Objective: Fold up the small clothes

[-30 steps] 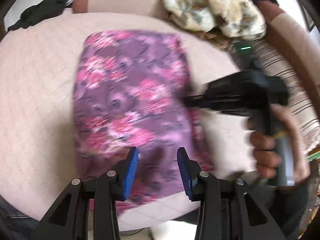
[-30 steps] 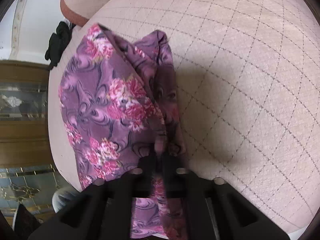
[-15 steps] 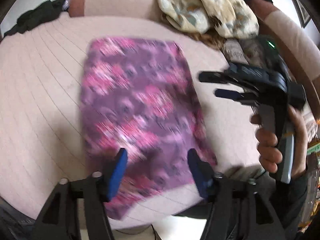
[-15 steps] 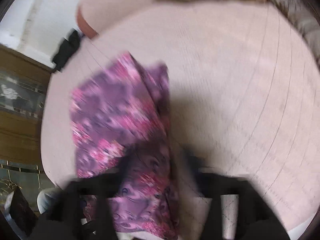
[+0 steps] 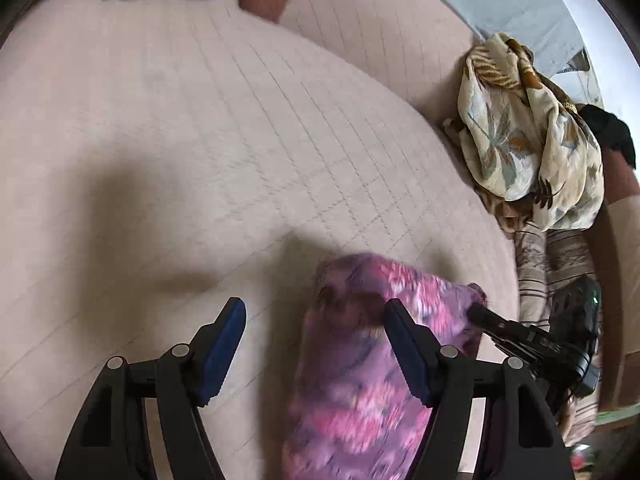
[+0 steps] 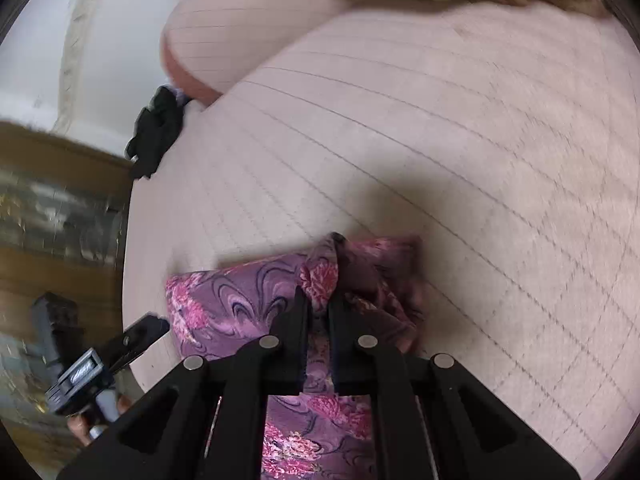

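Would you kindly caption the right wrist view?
Right gripper shut on purple floral garment over quilted pink cushion.

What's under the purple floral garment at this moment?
The purple floral garment lies on the pink quilted cushion, its far edge bunched and pinched in the shut right tongs. Whatever lies beneath its folds is covered.

A wide pink quilted cushion [image 5: 200, 128] with stitched squares fills most of the room's middle. Behind it rises a padded backrest [image 5: 372, 28] with a reddish-brown edge. A white wall [image 6: 120, 40] stands behind, and a wooden cabinet [image 6: 52, 216] with glass is at the side. Daylight falls softly and makes dark shadows on the cushion.
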Demonstrator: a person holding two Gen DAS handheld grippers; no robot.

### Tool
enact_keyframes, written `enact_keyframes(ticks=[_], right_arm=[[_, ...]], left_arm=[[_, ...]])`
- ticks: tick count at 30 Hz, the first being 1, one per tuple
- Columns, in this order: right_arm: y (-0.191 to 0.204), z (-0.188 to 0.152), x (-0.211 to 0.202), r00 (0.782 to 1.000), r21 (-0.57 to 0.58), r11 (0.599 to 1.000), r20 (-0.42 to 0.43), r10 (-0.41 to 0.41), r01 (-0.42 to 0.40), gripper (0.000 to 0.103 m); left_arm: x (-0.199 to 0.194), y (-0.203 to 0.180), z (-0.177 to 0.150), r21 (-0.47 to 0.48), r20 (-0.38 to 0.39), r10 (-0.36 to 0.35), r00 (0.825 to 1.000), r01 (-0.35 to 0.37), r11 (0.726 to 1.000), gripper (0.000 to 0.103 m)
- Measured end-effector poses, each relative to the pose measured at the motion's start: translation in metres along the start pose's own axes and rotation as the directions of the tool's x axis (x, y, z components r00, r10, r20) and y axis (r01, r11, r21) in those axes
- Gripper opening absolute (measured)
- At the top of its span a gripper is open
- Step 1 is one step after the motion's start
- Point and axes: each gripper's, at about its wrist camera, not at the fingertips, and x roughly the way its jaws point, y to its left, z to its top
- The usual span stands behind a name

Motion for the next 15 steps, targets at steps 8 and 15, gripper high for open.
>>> enact_keyframes(ticks=[8,15], right_arm=[[-0.011,0.009,-0.01,1.0,0.033,0.999,0.024,0.011,-0.011,0.007],[0.0,0.005,0.032,0.973,-0.108,0.967,0.013,-0.232,0.232,0.008]], left_arm=[[0.009,0.001,0.008,-0.038,-0.033,-0.18,0.983,0.179,0.983,0.025],[0.03,0.002,0.01,0.017,-0.039,-0.075,0.996,0.076,0.997,0.035]])
